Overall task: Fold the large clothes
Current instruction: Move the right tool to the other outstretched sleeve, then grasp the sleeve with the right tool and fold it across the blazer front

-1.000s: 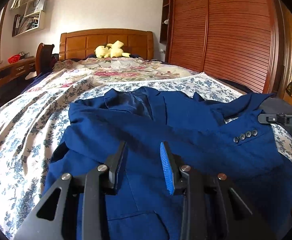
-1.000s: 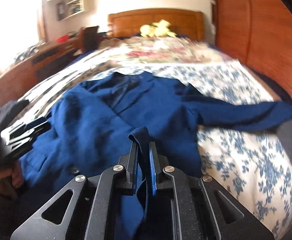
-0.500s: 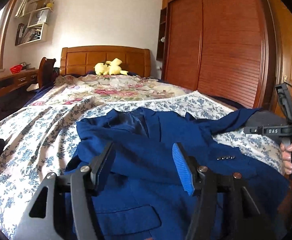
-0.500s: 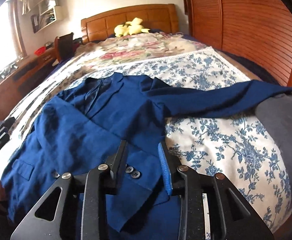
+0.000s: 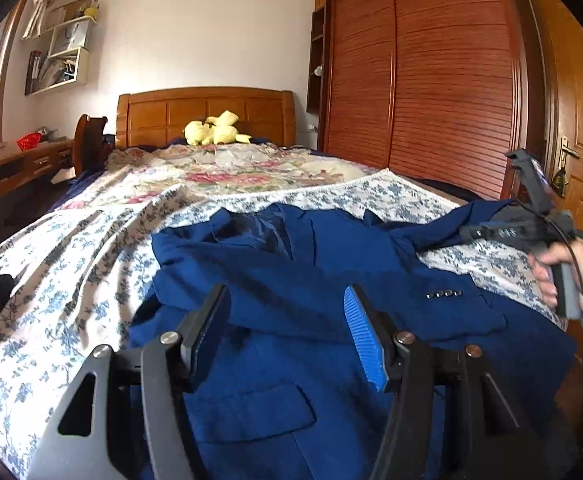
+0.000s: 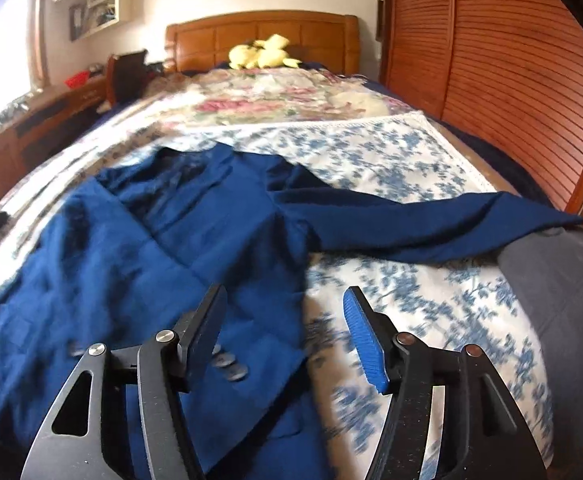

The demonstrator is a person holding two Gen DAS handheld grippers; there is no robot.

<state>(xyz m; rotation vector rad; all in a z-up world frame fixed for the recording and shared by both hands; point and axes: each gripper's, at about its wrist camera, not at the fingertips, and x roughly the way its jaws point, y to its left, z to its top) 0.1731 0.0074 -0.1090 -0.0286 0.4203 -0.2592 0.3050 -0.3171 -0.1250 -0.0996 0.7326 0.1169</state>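
**A:** ok so since a second ago we've let go of the sleeve cuff the right gripper (image 6: 285, 332) had pinched. Its jaws are opening now, nothing between them, just hanging over the edge of the blue jacket (image 6: 163, 256) where it meets the floral bedspread (image 6: 391, 168). The cuff buttons (image 6: 231, 366) sit right by the black finger.

**B:** yep, and our left gripper (image 5: 287, 332) has widened too and lifted off a bit. It's spread apart and empty, hovering above the jacket (image 5: 291, 280) near the pocket flap (image 5: 251, 410).

**A:** jacket's lying face up across the foot of the bed, one sleeve folded over the chest, the other sleeve (image 6: 431, 224) still stretched out toward the wardrobe (image 6: 511, 60).

**B:** from the left cam we can see our right hand (image 5: 567, 276) on its handle at the far right. Yellow plush (image 5: 215, 134) up by the headboard (image 5: 205, 114).
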